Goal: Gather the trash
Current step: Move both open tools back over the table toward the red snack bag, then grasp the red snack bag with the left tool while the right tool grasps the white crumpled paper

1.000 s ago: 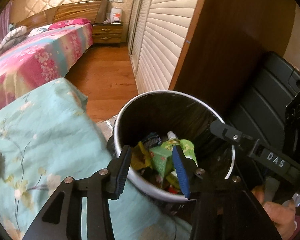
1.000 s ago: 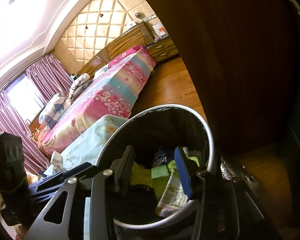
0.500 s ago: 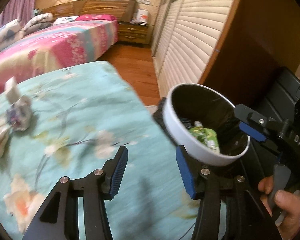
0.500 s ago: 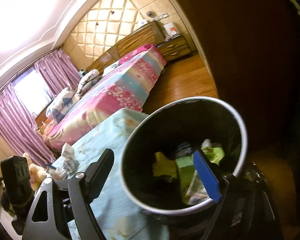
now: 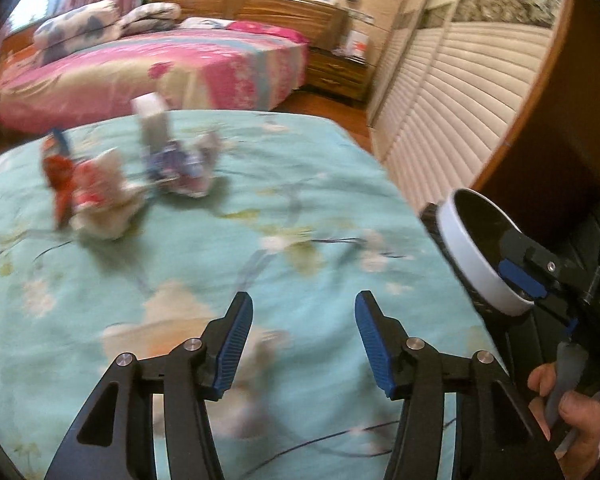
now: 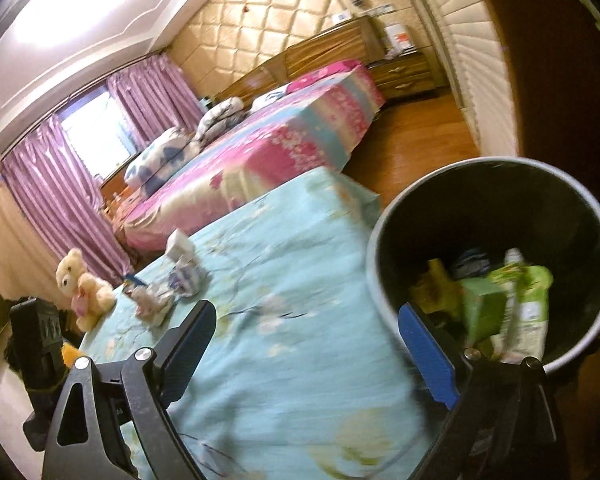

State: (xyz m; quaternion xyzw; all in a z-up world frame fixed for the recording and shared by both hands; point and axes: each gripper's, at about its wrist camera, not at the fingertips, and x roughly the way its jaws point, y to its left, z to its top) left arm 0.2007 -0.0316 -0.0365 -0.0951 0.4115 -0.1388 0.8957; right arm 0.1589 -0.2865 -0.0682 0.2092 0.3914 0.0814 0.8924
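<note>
Two crumpled wrappers lie far out on the teal flowered cloth (image 5: 300, 184): a red and white one (image 5: 96, 192) and a purple and white one (image 5: 180, 164), both blurred. My left gripper (image 5: 304, 308) hovers over bare cloth well short of them, its jaws opening with nothing between. The black bin (image 5: 472, 264) with a white rim stands at the table's right edge. My right gripper (image 6: 306, 312) is beside the bin (image 6: 374, 264), jaws opening wide and empty. Green packets (image 6: 516, 304) lie in the bin. The wrappers (image 6: 180, 280) show far left of it.
A cream teddy bear (image 6: 84, 288) sits past the table's far left corner. A pink flowered bed (image 5: 160, 68) stands behind, with wooden floor (image 6: 412, 140) between it and the white louvred doors (image 5: 440, 112). A hand (image 5: 572, 412) grips the right tool at the lower right.
Both views have swung left, from over the bin to the teal cloth. The right jaws spread wide, and the pale packet seen at them now lies in the bin. The left jaws widened slightly.
</note>
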